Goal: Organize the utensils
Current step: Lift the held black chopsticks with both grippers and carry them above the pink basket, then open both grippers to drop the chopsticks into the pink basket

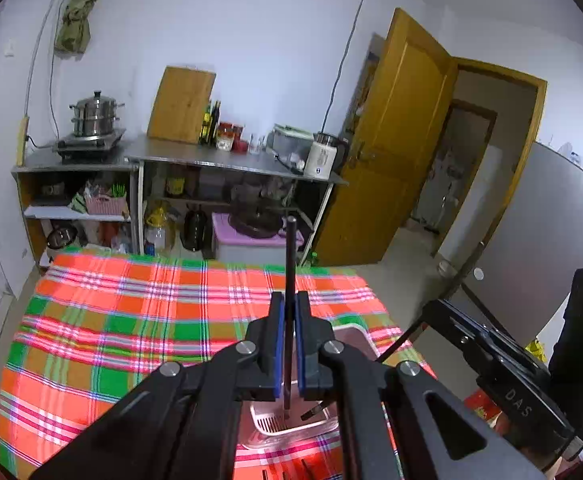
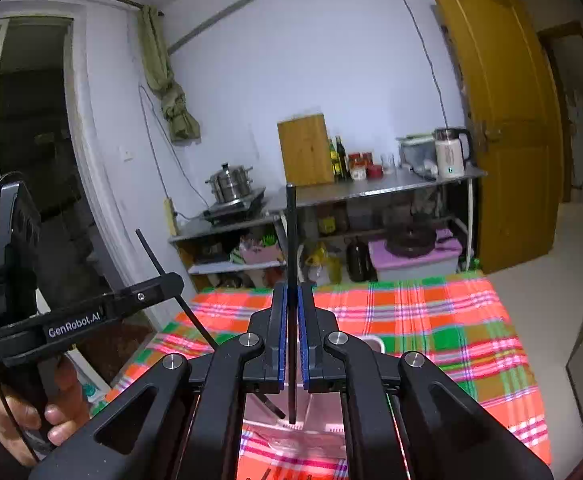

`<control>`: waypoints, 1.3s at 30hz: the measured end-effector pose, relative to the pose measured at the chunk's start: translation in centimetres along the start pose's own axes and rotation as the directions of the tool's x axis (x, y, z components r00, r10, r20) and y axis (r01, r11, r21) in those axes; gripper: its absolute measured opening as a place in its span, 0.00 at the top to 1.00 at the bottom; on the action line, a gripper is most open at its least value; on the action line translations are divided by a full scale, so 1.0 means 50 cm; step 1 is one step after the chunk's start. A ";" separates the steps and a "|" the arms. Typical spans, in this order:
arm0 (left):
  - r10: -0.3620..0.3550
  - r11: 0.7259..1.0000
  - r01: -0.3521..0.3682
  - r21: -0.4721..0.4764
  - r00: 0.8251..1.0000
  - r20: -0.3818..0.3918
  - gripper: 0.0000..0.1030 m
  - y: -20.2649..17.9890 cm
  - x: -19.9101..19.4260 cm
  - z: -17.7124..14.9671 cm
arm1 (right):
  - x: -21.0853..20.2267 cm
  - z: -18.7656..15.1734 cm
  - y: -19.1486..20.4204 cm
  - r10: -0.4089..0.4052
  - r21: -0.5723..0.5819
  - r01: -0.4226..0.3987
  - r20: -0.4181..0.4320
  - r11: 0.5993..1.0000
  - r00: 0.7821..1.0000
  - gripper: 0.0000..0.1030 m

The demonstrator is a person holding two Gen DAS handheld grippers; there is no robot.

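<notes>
Item: two slim black chopsticks, each upright. Your left gripper (image 1: 290, 308) pinches one chopstick (image 1: 290, 256); your right gripper (image 2: 291, 300) pinches the other (image 2: 291, 240). Both tips hang directly above the pale pink slotted plastic holder (image 1: 291, 424).

Home kitchen: steamer pot (image 1: 95, 114), kettle (image 2: 451, 152)

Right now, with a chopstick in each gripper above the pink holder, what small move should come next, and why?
Probably lower both a little, then open. The left gripper and right gripper each pinch a black chopstick upright, tips just over the pink holder, so release should drop them in.
</notes>
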State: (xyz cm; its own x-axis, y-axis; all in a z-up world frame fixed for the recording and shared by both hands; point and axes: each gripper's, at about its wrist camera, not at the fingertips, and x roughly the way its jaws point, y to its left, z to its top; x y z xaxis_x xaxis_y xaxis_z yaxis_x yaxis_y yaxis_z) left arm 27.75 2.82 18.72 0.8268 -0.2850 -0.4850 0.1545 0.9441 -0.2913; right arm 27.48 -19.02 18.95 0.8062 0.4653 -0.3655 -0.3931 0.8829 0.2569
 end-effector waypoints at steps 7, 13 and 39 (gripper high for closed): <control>-0.004 1.000 0.003 -0.007 0.998 -0.056 0.95 0.014 0.050 -0.053 | 0.051 -0.055 -0.021 0.007 0.017 -0.005 -0.088 1.000 0.996 0.95; 0.001 1.000 -0.002 -0.004 0.998 -0.058 0.79 0.015 0.051 -0.069 | 0.070 -0.083 -0.031 0.018 0.019 -0.016 -0.134 1.000 0.991 0.94; 0.017 1.000 -0.017 -0.009 0.999 0.039 0.67 0.010 -0.168 -0.288 | -0.191 -0.197 -0.029 0.030 0.025 -0.028 -0.075 0.999 0.997 0.87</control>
State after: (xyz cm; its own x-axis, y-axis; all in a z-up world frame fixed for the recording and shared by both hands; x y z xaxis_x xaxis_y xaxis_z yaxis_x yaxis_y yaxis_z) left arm 13.12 3.30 10.77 0.8497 -0.2621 -0.4575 0.1359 0.9473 -0.2902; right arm 15.99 -24.14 13.27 0.7583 0.4951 -0.4241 -0.4044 0.8675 0.2897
